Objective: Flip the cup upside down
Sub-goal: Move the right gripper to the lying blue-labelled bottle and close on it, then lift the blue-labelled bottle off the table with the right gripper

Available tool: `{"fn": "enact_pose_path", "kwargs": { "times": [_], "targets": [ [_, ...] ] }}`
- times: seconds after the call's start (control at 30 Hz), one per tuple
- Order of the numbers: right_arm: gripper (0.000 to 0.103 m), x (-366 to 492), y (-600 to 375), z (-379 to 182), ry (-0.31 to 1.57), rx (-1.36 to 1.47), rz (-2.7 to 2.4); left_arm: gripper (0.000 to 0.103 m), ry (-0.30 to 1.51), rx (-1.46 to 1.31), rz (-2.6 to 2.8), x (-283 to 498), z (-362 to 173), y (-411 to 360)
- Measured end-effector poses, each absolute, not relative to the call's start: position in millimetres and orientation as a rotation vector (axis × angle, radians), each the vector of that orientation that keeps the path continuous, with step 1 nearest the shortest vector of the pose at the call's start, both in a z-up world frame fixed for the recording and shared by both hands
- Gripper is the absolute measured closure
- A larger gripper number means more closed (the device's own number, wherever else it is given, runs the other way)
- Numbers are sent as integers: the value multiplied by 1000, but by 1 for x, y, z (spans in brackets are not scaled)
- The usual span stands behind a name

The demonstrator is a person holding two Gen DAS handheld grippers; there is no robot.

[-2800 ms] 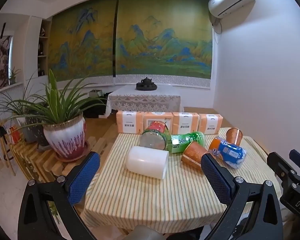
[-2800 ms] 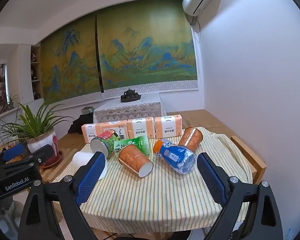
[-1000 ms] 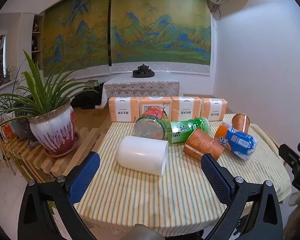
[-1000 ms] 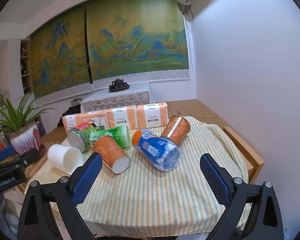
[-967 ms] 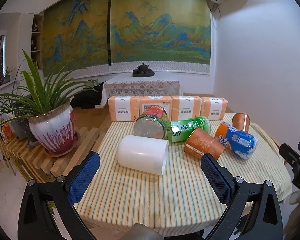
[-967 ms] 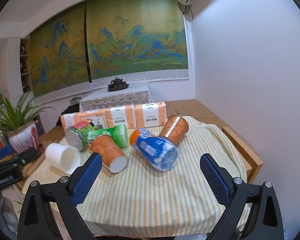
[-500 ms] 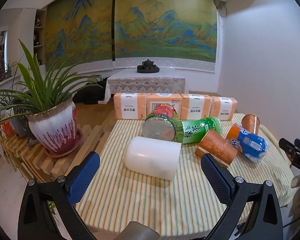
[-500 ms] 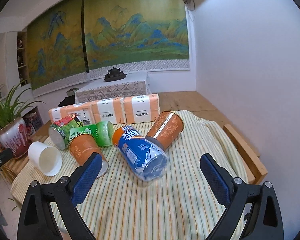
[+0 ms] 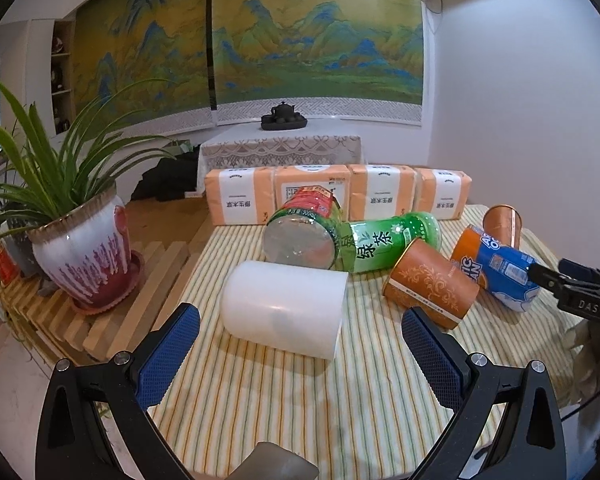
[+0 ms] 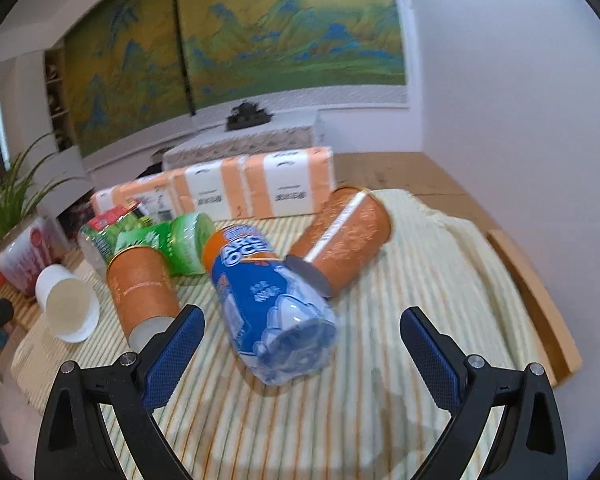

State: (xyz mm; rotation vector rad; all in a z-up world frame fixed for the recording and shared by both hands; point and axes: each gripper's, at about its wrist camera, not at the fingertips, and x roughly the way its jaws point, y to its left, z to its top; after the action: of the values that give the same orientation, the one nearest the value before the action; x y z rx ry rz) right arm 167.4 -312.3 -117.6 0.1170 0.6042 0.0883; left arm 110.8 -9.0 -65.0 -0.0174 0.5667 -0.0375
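A white cup [image 9: 284, 312] lies on its side on the striped tablecloth, just ahead of my left gripper [image 9: 300, 344], which is open and empty. Two orange paper cups also lie on their sides: one [image 9: 432, 290] right of the white cup, another [image 9: 502, 224] farther back. In the right wrist view the white cup [image 10: 66, 308] is at far left, mouth toward me, and the orange cups [image 10: 144, 290] [image 10: 342, 246] flank a blue-labelled bottle [image 10: 274, 308]. My right gripper [image 10: 302, 344] is open, close in front of that bottle.
A green bottle [image 9: 388, 242] and a green jar [image 9: 304, 236] lie behind the white cup. Several orange tissue packs [image 9: 340, 196] line the table's far edge. A potted plant [image 9: 80, 240] stands on a slatted bench at left. The table's right edge [image 10: 536, 296] is wooden.
Both grippers have moved forward and lower toward the table. The white cup looms larger for the left one, the blue bottle and orange cups for the right. Nothing on the table has shifted.
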Motion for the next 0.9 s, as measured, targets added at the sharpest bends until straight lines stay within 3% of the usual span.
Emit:
{"fn": "enact_pose_path", "kwargs": {
  "times": [0.43, 0.57, 0.9],
  "targets": [
    [7, 204, -298, -135, 730, 17, 152, 1, 610, -19, -40, 125, -79, -9],
    [30, 206, -292, -139, 760, -15, 152, 1, 615, -23, -50, 125, -81, -9],
    [31, 173, -293, -130, 724, 37, 79, 1, 595, -32, -70, 107, -72, -15]
  ]
}}
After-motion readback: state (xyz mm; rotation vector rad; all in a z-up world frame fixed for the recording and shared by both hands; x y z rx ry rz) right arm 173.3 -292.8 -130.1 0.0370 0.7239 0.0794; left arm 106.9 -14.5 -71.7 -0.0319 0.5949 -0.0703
